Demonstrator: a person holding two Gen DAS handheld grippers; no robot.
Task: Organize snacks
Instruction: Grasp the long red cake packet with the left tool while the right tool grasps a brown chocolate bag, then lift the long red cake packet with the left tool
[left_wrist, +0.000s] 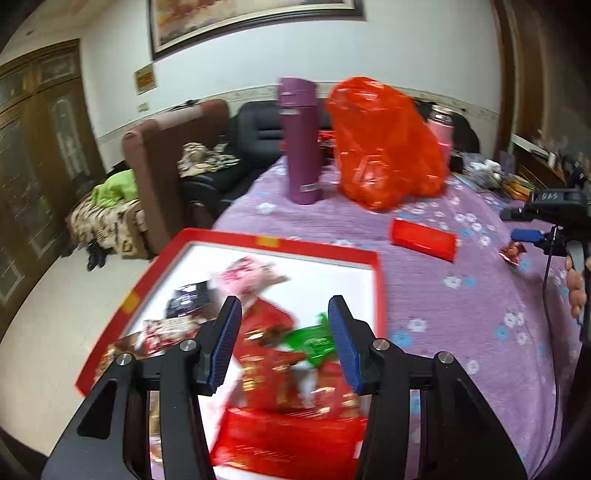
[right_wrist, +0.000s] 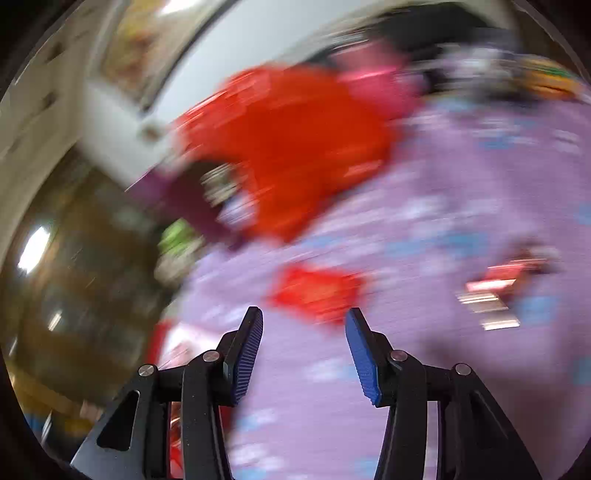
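Observation:
A red-rimmed white box (left_wrist: 328, 254) lies on the purple flowered tablecloth and holds several snack packets, red (left_wrist: 266, 354), green (left_wrist: 312, 341), pink (left_wrist: 247, 275) and black (left_wrist: 186, 299). My left gripper (left_wrist: 284, 314) is open and empty above the box. A red flat packet (left_wrist: 423, 238) lies on the cloth right of the box; it also shows in the right wrist view (right_wrist: 317, 291), just ahead of my right gripper (right_wrist: 303, 325), which is open and empty. A small dark red candy (left_wrist: 511, 253) lies further right, blurred in the right wrist view (right_wrist: 506, 280).
A purple flask (left_wrist: 301, 140) and a big orange-red plastic bag (left_wrist: 384, 144) stand at the table's back. A pink flask (left_wrist: 441, 129) is behind the bag. Clutter lies at the far right. Sofas stand beyond the table. The right wrist view is strongly blurred.

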